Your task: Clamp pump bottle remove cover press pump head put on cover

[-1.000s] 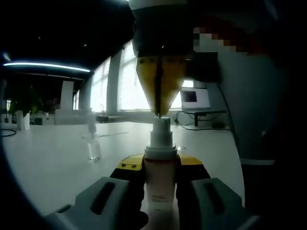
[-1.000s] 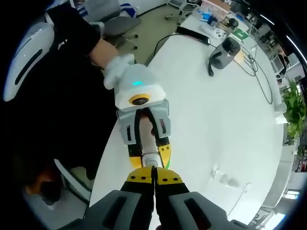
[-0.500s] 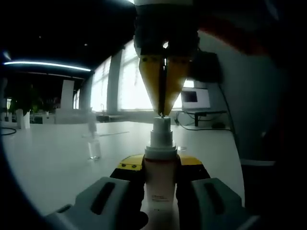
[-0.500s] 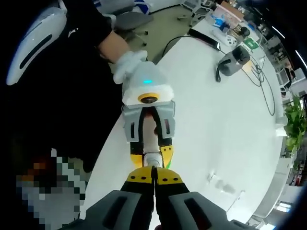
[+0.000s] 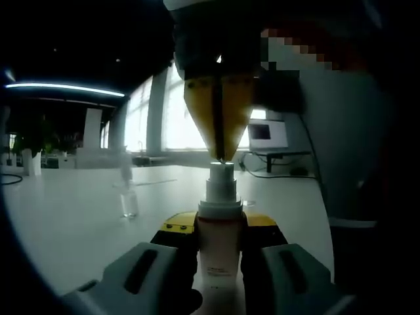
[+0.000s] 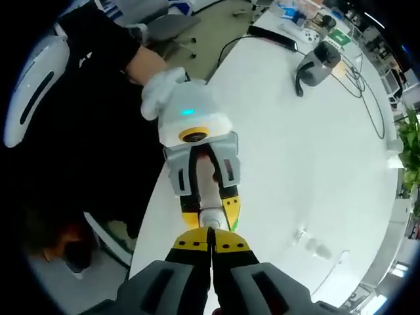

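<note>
My left gripper (image 5: pixel 220 224) is shut on the pump bottle (image 5: pixel 218 252), a pale upright bottle with a white collar and an uncovered pump head (image 5: pixel 221 172). From above, my right gripper (image 5: pixel 220 156) comes down with its yellow jaws shut, tips resting on the pump head. In the right gripper view, my right gripper (image 6: pixel 211 244) points down at the pump head (image 6: pixel 210 217), and the left gripper (image 6: pixel 209 211) grips the bottle (image 6: pixel 205 187) from the far side. The clear cover (image 5: pixel 128 202) stands on the white table (image 5: pixel 72 223), apart from the bottle, also seen as the cover (image 6: pixel 300 234).
A gloved hand (image 6: pixel 161 88) of a person in black holds the left gripper at the table's edge (image 6: pixel 154 197). A dark device (image 6: pixel 315 65) with cables lies at the far end. An office chair (image 6: pixel 164 26) stands on the floor. A monitor (image 5: pixel 266 134) sits by the windows.
The right gripper's shut tips have sunk a little and the pump head sits slightly lower. The right gripper view has swayed with the hand. The left gripper keeps its hold.
</note>
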Demonstrator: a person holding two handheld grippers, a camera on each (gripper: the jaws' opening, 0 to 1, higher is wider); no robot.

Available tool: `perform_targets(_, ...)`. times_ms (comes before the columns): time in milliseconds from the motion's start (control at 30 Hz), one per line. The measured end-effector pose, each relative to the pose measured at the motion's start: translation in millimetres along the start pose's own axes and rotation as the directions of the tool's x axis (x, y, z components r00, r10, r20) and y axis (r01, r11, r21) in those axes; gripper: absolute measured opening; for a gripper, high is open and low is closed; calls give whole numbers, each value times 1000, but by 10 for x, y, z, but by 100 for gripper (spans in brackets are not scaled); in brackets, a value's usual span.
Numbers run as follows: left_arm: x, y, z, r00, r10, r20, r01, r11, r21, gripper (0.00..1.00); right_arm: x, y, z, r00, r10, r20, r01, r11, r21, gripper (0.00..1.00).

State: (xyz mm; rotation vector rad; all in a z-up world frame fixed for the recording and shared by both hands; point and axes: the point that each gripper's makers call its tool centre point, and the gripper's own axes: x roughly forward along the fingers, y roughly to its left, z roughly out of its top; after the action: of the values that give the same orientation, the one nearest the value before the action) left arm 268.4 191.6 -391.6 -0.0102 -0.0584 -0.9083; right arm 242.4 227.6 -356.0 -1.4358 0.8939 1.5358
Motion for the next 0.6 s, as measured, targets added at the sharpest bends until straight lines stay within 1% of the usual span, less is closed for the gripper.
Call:
perform_targets(333,3,-4,7,1000,10,-10,-10,1000,-1,15,34,46,4,999,-24,-25,23,1000,-21,0)
perform_targets(400,3,0,5,1000,13,-11,-13,1000,-2,15,45,45,8,999,-26,-38,26,1000,-13,0)
perform_targets(500,3,0,5,1000,14,-11,-14,1000,-2,15,68,49,3,998,-28,-55,26,999,-29,0)
perform_targets(567,4,1,4,1000,15,-12,-15,1000,0,15,62,47,-3,998,-27,-52,26,999,-25,0)
perform_targets(600,4,1,4,1000,15,-11,-15,1000,0,15,57,44,-9,999,-29,-44,29,1000,-10,0)
